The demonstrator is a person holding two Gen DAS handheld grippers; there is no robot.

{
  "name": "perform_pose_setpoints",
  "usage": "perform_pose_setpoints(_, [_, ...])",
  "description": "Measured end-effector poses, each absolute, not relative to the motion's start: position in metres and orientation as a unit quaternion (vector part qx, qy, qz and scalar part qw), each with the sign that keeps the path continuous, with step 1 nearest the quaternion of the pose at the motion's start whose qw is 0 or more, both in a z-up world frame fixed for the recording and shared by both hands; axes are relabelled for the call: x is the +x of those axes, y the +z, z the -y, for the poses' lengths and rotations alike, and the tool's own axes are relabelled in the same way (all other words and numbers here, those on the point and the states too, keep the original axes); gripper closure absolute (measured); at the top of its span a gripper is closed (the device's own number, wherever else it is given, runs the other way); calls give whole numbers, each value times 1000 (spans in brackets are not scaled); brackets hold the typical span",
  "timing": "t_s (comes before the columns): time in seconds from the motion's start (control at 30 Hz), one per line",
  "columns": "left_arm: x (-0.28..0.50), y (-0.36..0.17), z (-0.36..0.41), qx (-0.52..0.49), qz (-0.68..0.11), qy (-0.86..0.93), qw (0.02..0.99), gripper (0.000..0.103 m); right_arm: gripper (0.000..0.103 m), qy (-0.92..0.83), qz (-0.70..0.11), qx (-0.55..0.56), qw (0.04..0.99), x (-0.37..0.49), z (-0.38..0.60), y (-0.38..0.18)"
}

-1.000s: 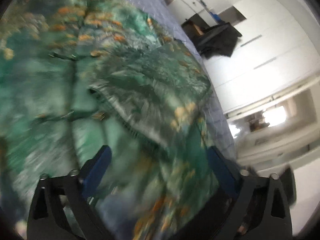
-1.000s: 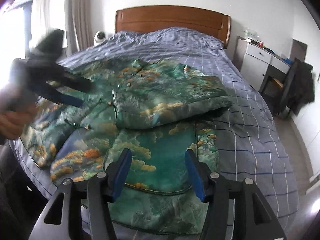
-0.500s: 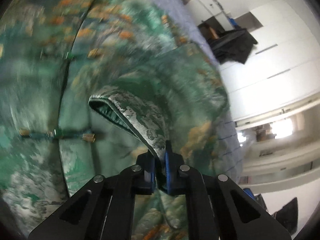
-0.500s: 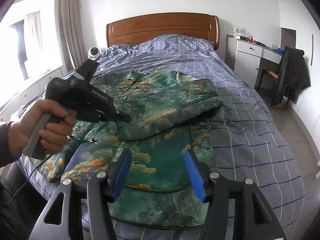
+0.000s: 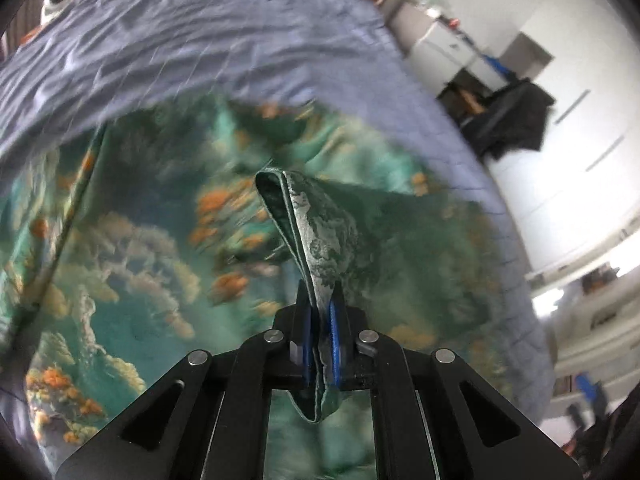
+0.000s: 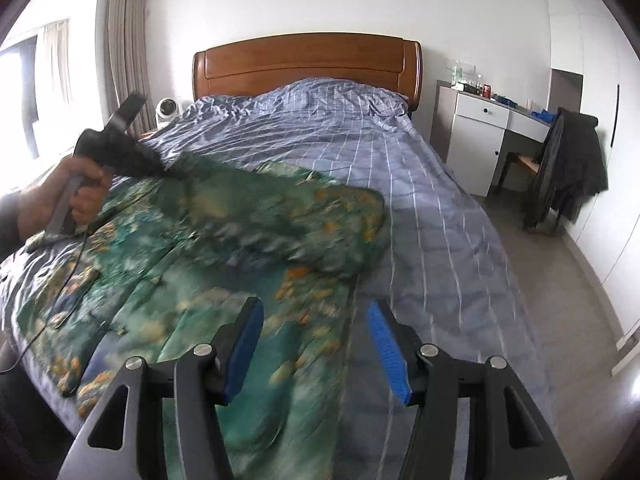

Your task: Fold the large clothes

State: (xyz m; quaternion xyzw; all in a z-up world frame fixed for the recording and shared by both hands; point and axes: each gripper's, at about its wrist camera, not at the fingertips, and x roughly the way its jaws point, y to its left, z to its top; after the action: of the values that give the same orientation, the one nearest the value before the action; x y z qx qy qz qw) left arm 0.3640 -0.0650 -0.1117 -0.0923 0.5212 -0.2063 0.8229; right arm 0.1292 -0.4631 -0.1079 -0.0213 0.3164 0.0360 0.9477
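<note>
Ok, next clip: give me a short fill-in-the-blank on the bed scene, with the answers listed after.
1. The left tool is shut on the ____ of the green patterned garment.
2. The right tool is ____, with nothing between its blue pads.
3. The garment lies on a bed covered in a blue ____ sheet.
4. Behind the bed stands a ____ headboard.

Missing words: sleeve cuff; open; checked; wooden
</note>
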Motion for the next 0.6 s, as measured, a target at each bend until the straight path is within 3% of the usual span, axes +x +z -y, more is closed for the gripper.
perform_pose_setpoints(0.13, [366,-154,59,-102,-540,-195,812,97,47,45,-328,-26,943,182,468,-110])
perform_pose_setpoints(0.43, [362,-175,62,-107,-528,-191,821,93,47,55,-365,14,929,343,469,-133])
perform_pose_setpoints(0.6, [361,-182,56,-121,-519,-194,823,92,47,47,-403,49,913,426,462,-172])
